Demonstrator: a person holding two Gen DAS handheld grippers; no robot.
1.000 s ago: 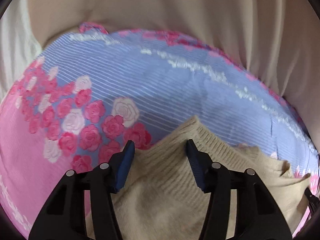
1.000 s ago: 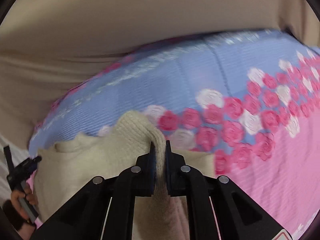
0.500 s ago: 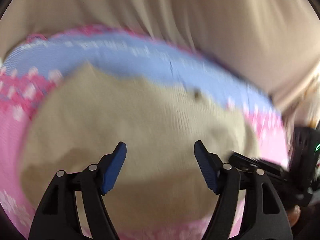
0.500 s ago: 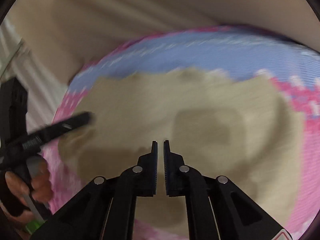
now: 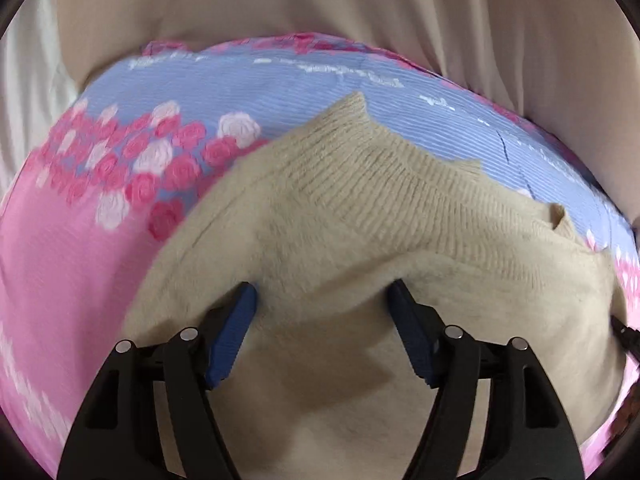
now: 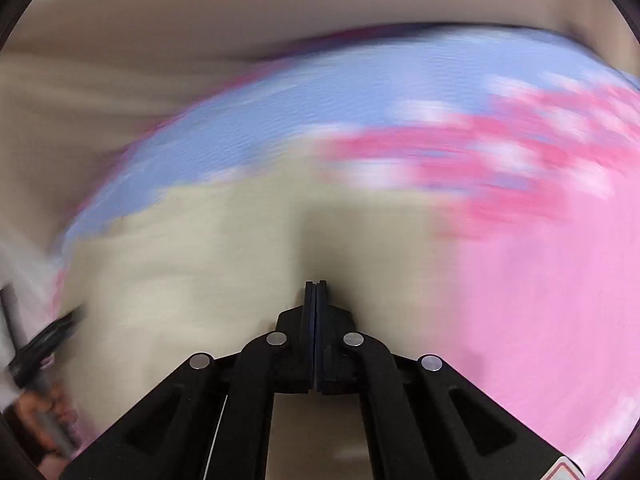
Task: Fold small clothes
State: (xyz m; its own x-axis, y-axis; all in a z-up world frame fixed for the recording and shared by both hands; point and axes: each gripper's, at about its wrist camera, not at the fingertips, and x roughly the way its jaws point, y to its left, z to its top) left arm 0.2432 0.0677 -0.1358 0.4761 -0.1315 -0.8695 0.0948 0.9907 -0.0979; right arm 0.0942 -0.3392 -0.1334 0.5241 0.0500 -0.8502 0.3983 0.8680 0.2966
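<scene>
A small beige knit sweater [image 5: 360, 216] lies on a pink and blue floral blanket [image 5: 72, 248]. Its ribbed edge points up toward the blue part. My left gripper [image 5: 322, 300] is open, its blue pads [image 5: 236, 328] wide apart, with a fold of the sweater bulging between them. In the right wrist view the picture is blurred. The sweater [image 6: 200, 264] fills the lower left there. My right gripper [image 6: 316, 286] is shut with its jaws pressed together, low over the sweater; nothing shows between them.
Beige sheet or curtain fabric [image 5: 360, 8] lies beyond the blanket's far edge. The other gripper and the hand that holds it [image 6: 40, 360] show at the left edge of the right wrist view. The pink part of the blanket [image 6: 540, 300] spreads to the right.
Both grippers swung over the sweater and back down. The right gripper let go of the sweater edge it pinched and closed fully. The left gripper opened wider and now sits against a sweater fold.
</scene>
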